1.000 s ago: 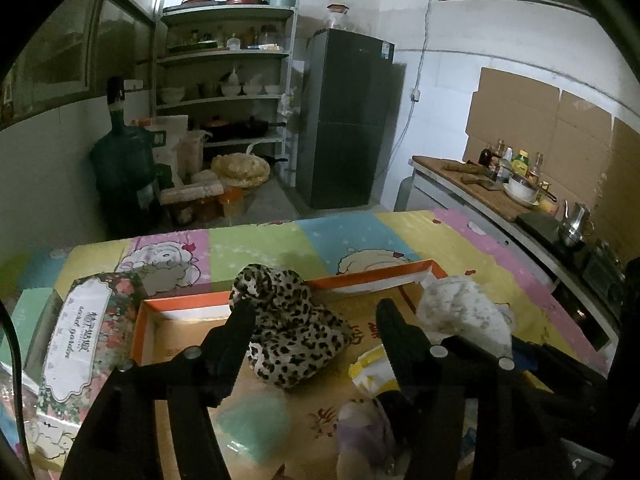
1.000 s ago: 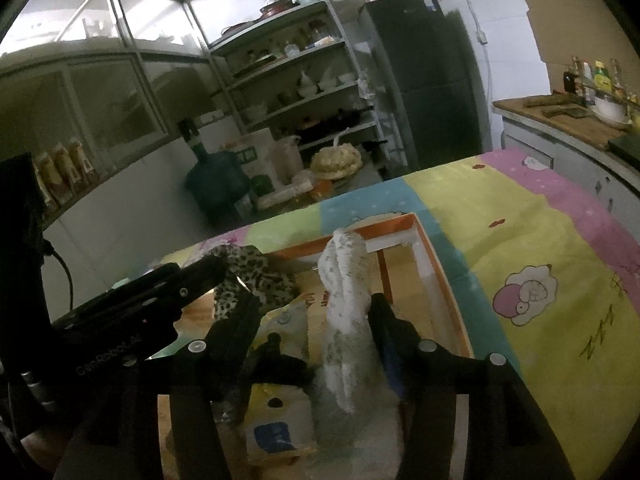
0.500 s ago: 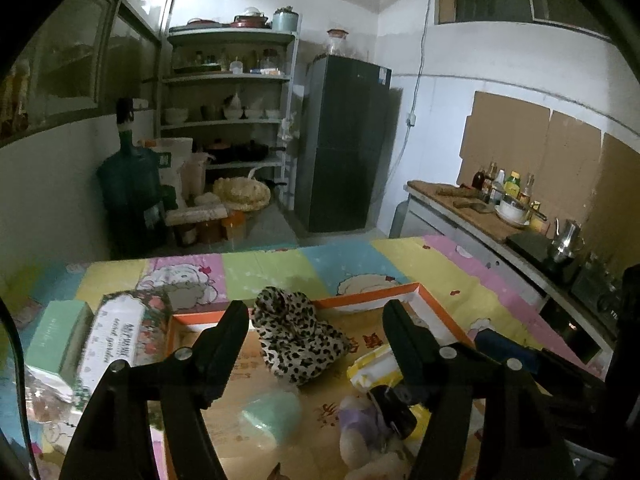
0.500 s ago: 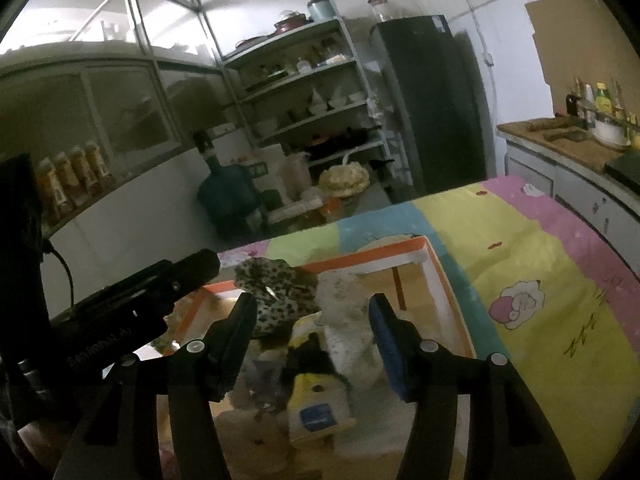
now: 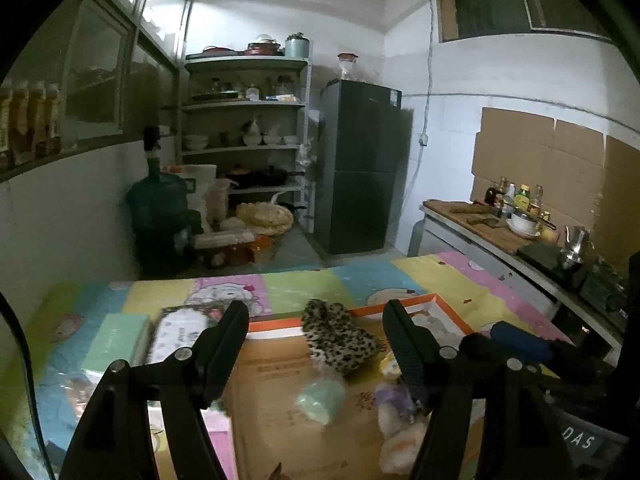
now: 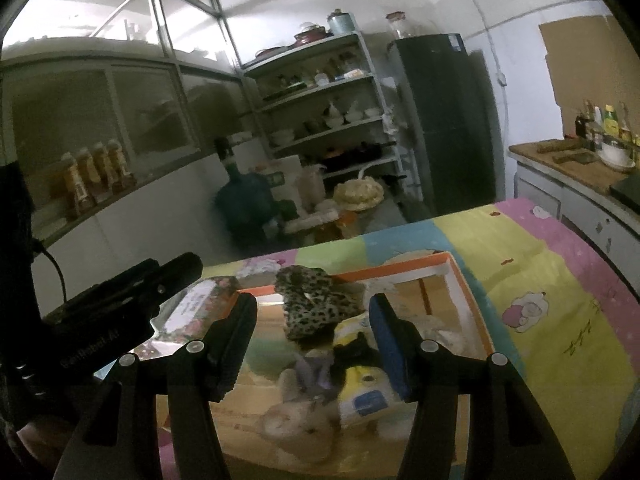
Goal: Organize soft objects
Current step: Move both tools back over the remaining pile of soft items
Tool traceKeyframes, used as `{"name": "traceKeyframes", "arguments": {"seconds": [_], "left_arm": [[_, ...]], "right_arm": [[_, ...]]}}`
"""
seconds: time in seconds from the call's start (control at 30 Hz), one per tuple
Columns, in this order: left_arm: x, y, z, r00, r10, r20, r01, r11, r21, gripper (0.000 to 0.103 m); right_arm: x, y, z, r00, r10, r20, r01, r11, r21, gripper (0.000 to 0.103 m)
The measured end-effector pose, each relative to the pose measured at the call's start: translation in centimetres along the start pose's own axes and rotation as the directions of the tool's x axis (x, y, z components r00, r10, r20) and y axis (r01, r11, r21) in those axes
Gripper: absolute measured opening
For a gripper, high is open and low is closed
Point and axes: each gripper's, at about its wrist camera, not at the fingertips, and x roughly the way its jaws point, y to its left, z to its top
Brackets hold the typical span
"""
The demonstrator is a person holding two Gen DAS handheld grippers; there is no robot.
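Flanking the orange-rimmed box (image 5: pixel 452 312) of soft toys, tissue packs (image 5: pixel 180 332) lie leftward; both jaws gape empty.

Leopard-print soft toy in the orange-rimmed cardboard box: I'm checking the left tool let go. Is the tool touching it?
Apart. In the left wrist view the open left tool sits nearer the camera than the leopard-print soft toy, its fingers clear on both sides.

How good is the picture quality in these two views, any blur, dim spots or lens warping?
Left wrist view: dim indoor light, motion blur on the floral tissue pack and the pale green soft item, fisheye bending the walls. Right wrist view: equally dark, the beige plush toy in the orange-rimmed cardboard box smeared, corners vignetted black.
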Motion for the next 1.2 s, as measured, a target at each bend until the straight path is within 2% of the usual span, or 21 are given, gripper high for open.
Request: {"name": "traceKeyframes", "arguments": {"seconds": [0.57,1.2], "left_arm": [[-4.5,5.0,-1.1,0.993,0.117,0.027,-0.116,0.993,-0.017,0.069],[-8.5,12.4,-3.2,0.971,0.238,0.014,-0.236,0.968,-0.085,0.069]], "right_arm": [[-0.2,6.1,-0.9,0.998,0.059,-0.013,-0.060,0.995,-0.076,0.060],[1.2,13.8,-2.8,0.989,0.128,-0.072,-0.139,0.975,-0.171,0.060]]}}
